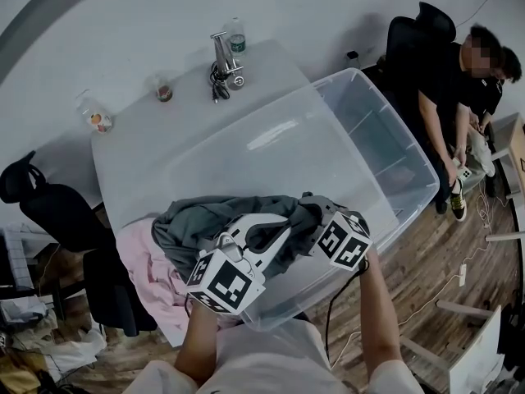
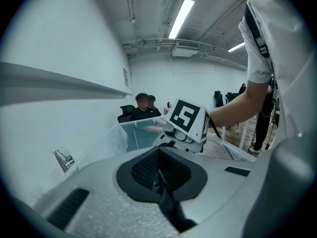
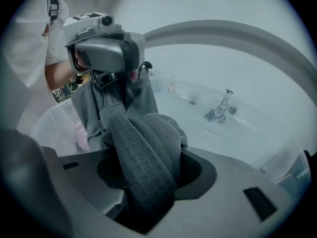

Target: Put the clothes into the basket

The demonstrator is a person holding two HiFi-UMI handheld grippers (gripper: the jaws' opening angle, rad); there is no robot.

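While right tool (image 3: pixel 148 182) grips, garment (image 1: pixel 205 220) seemingly hangs.

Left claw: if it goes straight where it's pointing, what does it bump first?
Probably the right claw: its marker cube sits straight ahead, before the clear bin. How near is hard to judge.

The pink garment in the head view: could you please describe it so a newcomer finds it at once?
Find the large clear basket on the white table. Left of it, at the table's near corner, lies the pink garment, partly hidden by a grey garment. It is the only pale pink thing.
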